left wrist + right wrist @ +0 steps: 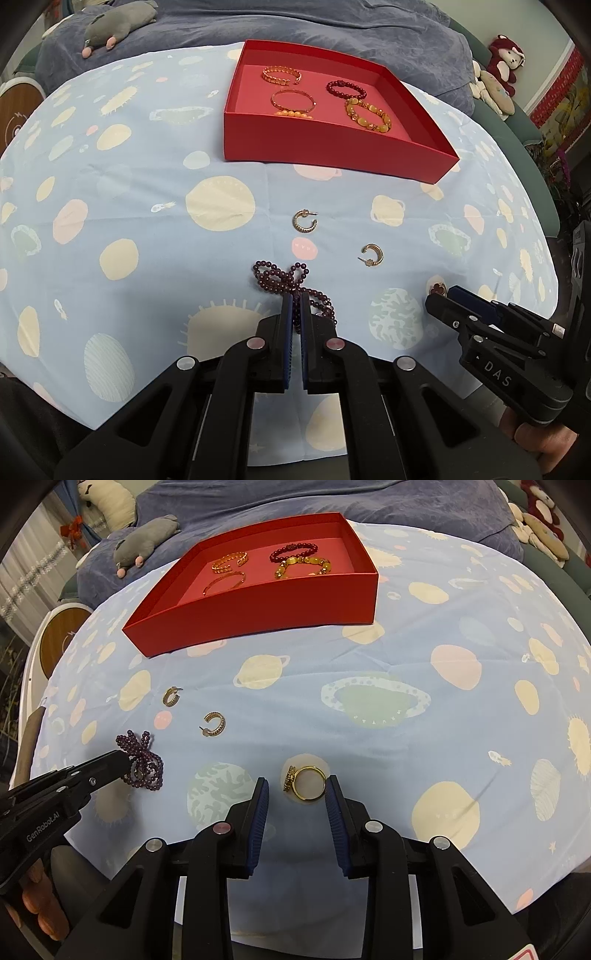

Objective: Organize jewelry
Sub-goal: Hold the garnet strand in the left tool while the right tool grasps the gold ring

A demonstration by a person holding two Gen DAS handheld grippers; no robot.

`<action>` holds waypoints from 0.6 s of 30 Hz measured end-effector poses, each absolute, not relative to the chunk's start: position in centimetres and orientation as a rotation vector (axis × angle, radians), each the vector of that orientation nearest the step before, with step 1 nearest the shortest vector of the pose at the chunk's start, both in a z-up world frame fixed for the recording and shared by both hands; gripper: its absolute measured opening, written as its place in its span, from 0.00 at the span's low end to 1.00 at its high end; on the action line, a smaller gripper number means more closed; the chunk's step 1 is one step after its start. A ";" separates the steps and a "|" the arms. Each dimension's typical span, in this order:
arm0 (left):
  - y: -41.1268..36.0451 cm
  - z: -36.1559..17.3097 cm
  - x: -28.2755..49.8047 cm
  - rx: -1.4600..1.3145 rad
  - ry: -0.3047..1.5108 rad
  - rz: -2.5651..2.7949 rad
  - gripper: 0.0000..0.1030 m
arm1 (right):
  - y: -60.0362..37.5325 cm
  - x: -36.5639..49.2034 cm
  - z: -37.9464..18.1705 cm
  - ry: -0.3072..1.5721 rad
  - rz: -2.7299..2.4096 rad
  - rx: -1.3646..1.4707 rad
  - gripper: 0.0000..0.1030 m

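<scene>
A red open box (325, 155) (258, 609) at the far side of the table holds several bracelets. My left gripper (294, 301) (127, 763) is shut on a dark purple bead necklace (284, 282) (142, 762) that lies bunched on the cloth. Two gold hoop earrings lie past it: one (305, 220) (171, 696) farther, one (372, 254) (215, 724) nearer right. My right gripper (297, 786) (443, 295) is open, its fingers either side of a gold ring (308, 783) with a decorated top, resting on the cloth.
The table is covered by a light blue planet-print cloth (147, 221) (443, 720). A grey plush toy (118, 22) (147, 542) lies on a blue blanket behind the table. More plush toys (502, 74) sit at the far right.
</scene>
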State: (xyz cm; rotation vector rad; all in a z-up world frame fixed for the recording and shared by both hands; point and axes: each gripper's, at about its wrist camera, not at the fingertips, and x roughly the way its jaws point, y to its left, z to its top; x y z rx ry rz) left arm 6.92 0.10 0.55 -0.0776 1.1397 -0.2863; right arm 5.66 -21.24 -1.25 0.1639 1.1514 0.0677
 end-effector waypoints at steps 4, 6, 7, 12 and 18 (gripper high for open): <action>0.3 0.4 6.8 -0.082 1.146 -0.283 0.03 | -21.2 5.9 -1.3 1.149 0.065 0.165 0.30; 0.3 0.3 6.8 -0.083 1.148 -0.281 0.03 | -21.2 6.0 -1.3 1.148 0.065 0.166 0.30; 0.3 0.3 6.8 -0.084 1.148 -0.280 0.03 | -21.2 6.0 -1.3 1.147 0.066 0.166 0.30; 0.4 0.2 6.9 -0.086 1.151 -0.278 0.03 | -21.6 5.9 -1.3 1.144 0.067 0.174 0.20; 0.5 0.2 6.8 -0.096 1.152 -0.278 0.03 | -21.9 6.0 -1.4 1.153 0.077 0.196 0.00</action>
